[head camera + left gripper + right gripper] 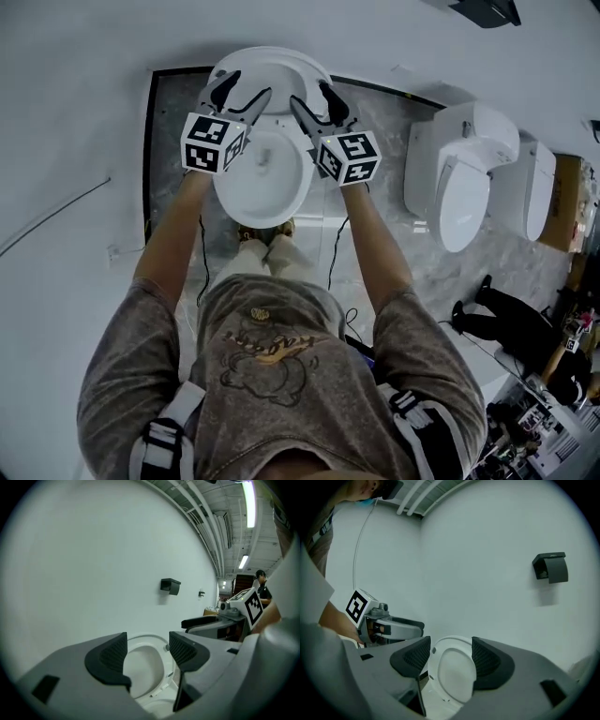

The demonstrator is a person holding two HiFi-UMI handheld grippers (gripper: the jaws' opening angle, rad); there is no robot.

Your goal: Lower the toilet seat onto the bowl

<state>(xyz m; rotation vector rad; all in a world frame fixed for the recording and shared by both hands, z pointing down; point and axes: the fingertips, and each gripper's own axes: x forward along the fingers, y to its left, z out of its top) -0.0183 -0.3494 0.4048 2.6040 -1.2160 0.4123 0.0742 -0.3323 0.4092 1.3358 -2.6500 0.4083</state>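
- Toilet seat (451,679) is seen upright by the wall, not yet lowered onto bowl (267,183).
- Left gripper (147,654) and right gripper (450,654): fingers (487,660) are spread wide, nothing gripped, seat framed between them, untouched.
- Whole lowering is judged outstanding.

toilet seat (452,677) sides hidden behind the right gripper (450,656) pads, bowl (277,187) rear covered by the left gripper (246,86) in the head view, black wall fixture (170,586) too small to identify, dark-clad figure (497,323) small and unclear at lower right
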